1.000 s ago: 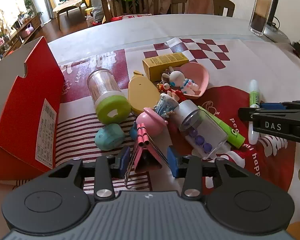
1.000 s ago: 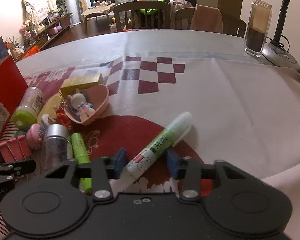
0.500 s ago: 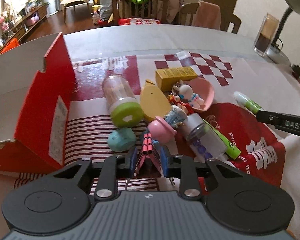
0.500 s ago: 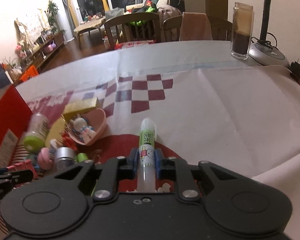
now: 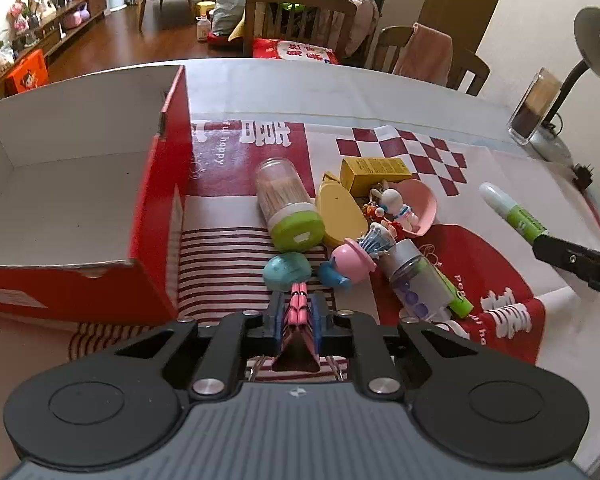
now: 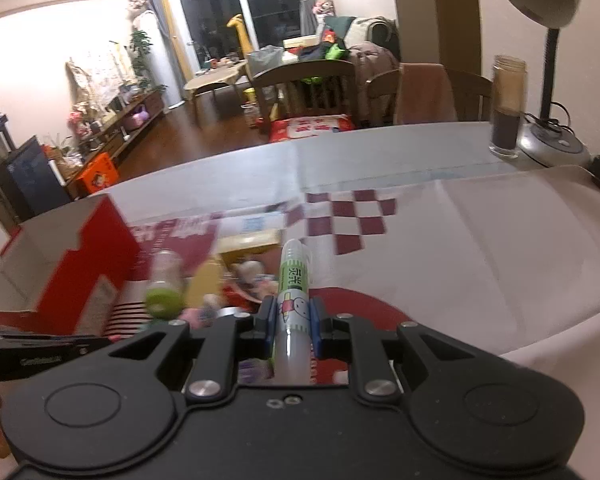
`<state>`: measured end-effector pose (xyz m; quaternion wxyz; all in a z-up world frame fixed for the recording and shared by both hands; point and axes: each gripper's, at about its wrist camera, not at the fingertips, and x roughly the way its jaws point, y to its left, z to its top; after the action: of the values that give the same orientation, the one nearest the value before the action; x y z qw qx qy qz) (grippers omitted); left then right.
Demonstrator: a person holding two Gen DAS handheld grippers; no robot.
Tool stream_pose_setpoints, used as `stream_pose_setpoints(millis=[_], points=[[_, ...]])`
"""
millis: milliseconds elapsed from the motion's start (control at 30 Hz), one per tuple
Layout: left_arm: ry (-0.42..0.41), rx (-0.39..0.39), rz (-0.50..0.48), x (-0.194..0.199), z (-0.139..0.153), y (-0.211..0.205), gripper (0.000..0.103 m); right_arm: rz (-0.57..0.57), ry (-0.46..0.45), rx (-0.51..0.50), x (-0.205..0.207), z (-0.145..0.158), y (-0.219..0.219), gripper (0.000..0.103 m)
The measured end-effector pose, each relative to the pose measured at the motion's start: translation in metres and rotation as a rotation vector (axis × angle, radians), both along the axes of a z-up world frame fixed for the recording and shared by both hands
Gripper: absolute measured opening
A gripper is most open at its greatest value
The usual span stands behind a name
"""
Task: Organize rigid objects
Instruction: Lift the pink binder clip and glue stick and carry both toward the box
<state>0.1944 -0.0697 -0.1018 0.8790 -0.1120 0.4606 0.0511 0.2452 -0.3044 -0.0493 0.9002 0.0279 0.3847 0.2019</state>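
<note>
Left wrist view: the left gripper (image 5: 297,317) clamps one pink binder clip (image 5: 299,307) above a striped cloth (image 5: 220,264) printed "happy", beside one open red box (image 5: 156,216).

Right wrist view: the right gripper (image 6: 293,322) grips one green-labelled glue stick (image 6: 293,294) bearing Chinese characters and a bunny drawing, raised off the table.

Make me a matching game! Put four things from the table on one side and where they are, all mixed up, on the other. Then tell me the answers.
Things:
1. pink binder clip
2. glue stick
3. bunny toy
4. red box

Places:
A. lying in the pink dish
B. gripped in the left gripper
C. standing open, left of the pile
D. gripped in the right gripper

Pairs: 1-B, 2-D, 3-A, 4-C
</note>
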Motion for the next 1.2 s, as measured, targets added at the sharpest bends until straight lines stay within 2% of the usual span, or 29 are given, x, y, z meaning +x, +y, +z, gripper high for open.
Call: stream_pose_setpoints(millis=[133,400,533,733,833,867,933,967,1033,1200], points=[[-0.023,-0.029,-0.009,-0.007,0.016,0.014,0.008,0.030,-0.021,0.000,-0.013,0.015,0.021,0.016],[-0.129,0.012,-0.087,-0.023,0.052,0.040,0.008,0.042,-0.086,0.001,-0.035,0.040,0.060,0.016],[-0.124,0.013,-0.139,-0.027,0.048,0.047,0.008,0.020,-0.085,0.001,-0.042,0.038,0.064,0.016],[-0.099,0.019,-0.194,-0.026,0.025,0.034,0.010,0.005,-0.041,-0.007,-0.047,0.024,0.058,0.016],[-0.092,0.033,-0.201,-0.022,0.011,0.023,0.021,0.008,-0.029,-0.008,-0.046,0.020,0.052,0.016],[-0.090,0.038,-0.202,-0.020,0.006,0.019,0.030,0.010,-0.025,-0.008,-0.045,0.019,0.049,0.016],[-0.075,0.038,-0.199,-0.016,-0.003,0.011,0.053,0.014,-0.019,-0.007,-0.042,0.017,0.043,0.016],[-0.074,0.040,-0.195,-0.014,-0.008,0.008,0.068,0.017,-0.015,-0.007,-0.041,0.016,0.040,0.016],[-0.084,0.068,-0.177,-0.010,-0.017,0.002,0.069,0.030,-0.008,-0.005,-0.036,0.013,0.034,0.016],[-0.048,0.128,-0.127,0.006,-0.043,-0.007,0.069,0.068,0.021,-0.029,-0.022,-0.004,0.024,0.016]])
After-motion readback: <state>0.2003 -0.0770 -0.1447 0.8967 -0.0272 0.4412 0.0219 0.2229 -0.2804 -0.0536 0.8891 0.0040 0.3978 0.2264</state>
